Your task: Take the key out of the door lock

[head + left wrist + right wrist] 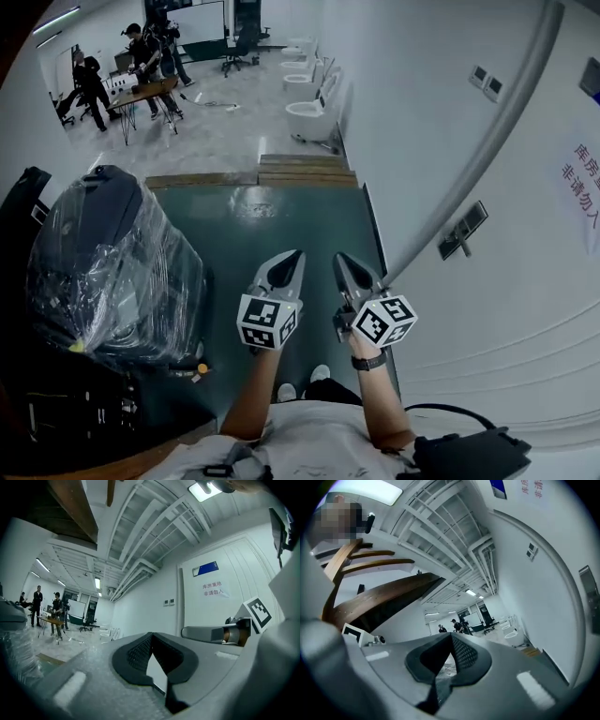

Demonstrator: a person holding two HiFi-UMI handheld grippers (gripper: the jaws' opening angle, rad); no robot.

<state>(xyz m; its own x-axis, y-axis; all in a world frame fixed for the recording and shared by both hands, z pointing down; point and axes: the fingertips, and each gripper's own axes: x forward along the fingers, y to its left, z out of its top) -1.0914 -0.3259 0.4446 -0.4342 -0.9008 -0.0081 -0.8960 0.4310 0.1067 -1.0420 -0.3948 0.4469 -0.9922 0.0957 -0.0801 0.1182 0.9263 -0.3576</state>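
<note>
One dark item (101, 214) inside plastic wrap (167, 286)

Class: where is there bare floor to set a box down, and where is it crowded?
The green floor is bare between the wrapped bundle at left, the wall at right and the wooden step ahead. Crowded round the bundle.

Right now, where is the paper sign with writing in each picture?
Head view: paper sign at the far right edge.
Left gripper view: right of centre, below a blue plate.
Right gripper view: top edge, cut off.
Shared landmark: the row of toilets.
</note>
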